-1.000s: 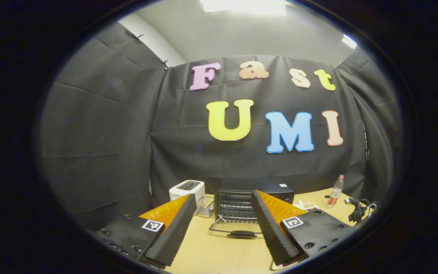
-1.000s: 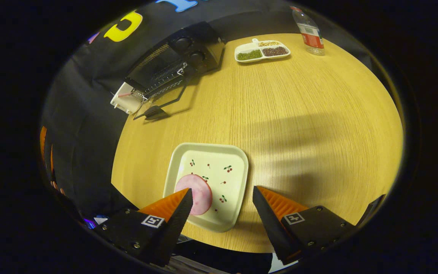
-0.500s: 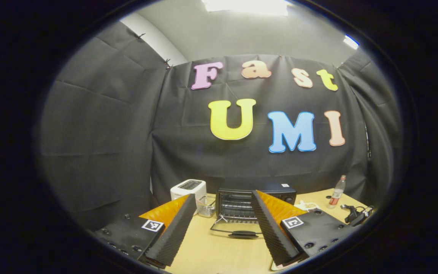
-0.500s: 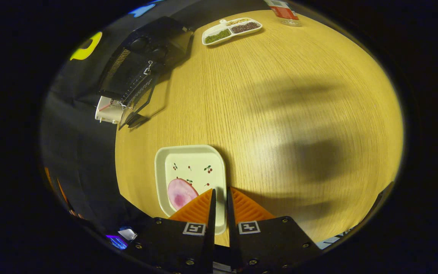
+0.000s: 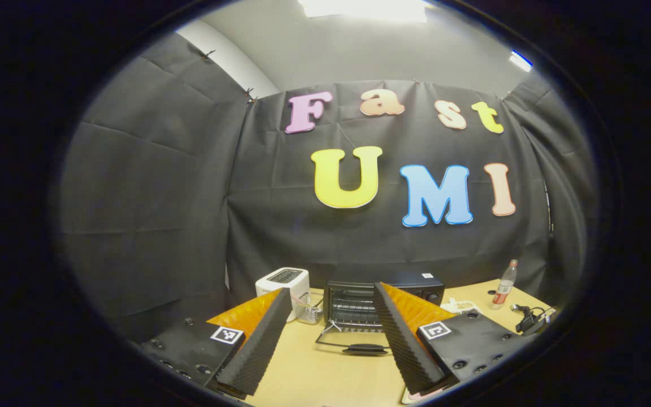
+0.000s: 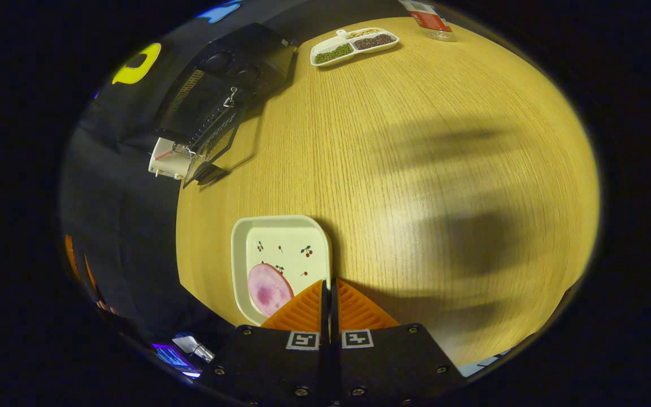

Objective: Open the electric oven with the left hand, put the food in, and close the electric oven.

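the electric oven (image 5: 382, 294) stands at the far side of the wooden table (image 6: 416, 169), its glass door (image 5: 354, 345) already dropped flat toward the near side. the food, a round pink slice (image 6: 269, 289), lies on the near left part of a square cherry-print plate (image 6: 280, 249) at the near edge of the table, well apart from the oven.

the right gripper (image 6: 330, 294) has its fingers pressed together over the near right rim of the plate; the thin rim appears pinched between them, though the contact itself is hard to make out. the left gripper (image 5: 331, 333) hangs idle with its fingers spread wide and nothing between them, pointed at the oven.

the plate looks stiff, light and smooth, so a pinch on one edge will probably let it tilt; the slice looks soft and could slide off. keeping the plate level and holding it well in on the rim seems wise.

the left gripper view shows the oven front, with a white toaster (image 5: 283, 281) and a small wire basket (image 5: 309, 308) to its left, and a bottle (image 5: 503, 284) and cables (image 5: 529, 319) far right. the right gripper view, looking down, gives the plate, the slice and a divided dish of beans (image 6: 354, 45) near the oven's right.
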The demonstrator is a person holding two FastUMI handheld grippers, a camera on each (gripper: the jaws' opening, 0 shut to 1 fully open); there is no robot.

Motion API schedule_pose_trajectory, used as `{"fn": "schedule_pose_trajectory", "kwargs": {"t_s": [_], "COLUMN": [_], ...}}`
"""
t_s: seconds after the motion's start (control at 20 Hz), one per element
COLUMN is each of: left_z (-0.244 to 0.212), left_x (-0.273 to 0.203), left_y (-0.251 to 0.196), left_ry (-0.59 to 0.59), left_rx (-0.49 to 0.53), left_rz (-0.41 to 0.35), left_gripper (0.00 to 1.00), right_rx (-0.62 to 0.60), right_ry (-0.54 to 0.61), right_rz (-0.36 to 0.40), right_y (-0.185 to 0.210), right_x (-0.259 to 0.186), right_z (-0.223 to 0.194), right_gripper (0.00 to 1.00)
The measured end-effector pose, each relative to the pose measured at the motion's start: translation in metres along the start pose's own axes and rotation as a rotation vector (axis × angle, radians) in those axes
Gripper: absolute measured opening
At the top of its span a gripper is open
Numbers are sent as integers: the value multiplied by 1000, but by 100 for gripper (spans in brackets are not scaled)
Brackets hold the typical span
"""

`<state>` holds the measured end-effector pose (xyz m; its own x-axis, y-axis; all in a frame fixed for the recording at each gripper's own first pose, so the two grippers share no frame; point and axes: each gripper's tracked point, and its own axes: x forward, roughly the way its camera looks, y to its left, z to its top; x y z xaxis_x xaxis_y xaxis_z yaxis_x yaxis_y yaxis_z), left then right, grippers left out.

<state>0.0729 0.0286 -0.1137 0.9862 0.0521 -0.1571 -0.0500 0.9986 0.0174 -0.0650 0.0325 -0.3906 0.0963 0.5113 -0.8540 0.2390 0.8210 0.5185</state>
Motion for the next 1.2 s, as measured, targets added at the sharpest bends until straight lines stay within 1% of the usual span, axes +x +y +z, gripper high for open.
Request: {"fn": "schedule_pose_trajectory", "kwargs": {"t_s": [0.25,0.35,0.45,0.5,0.75,1.0,1.05,1.1,1.2], "left_z": [-2,-3,-4,-5,-4,-6,-6,-5,-7], "left_x": [6,10,15,18,33,56,61,65,76], "left_y": [0,-2,-3,-4,-1,8,10,13,16], "left_ry": [2,1,4,4,1,0,-1,-2,-4], "left_rx": [-3,-8,-8,-8,-12,-11,-10,-9,-8], "left_rz": [-1,-5,-12,-16,-30,-37,-39,-43,-50], "left_gripper": [100,100,100,100,100,100,97,100,100], "right_rx": [19,51,75,83,150,226,244,265,316], "right_ry": [-35,-51,-74,-86,-158,-238,-247,-256,-272], "right_rz": [33,71,113,124,159,169,177,187,207], "right_y": [2,5,7,12,29,64,72,80,94], "right_x": [-14,-23,-38,-34,-50,-37,-35,-31,-23], "right_z": [5,7,15,18,43,71,75,79,88], "right_gripper": [0,0,0,0,0,0,0,0,0]}}
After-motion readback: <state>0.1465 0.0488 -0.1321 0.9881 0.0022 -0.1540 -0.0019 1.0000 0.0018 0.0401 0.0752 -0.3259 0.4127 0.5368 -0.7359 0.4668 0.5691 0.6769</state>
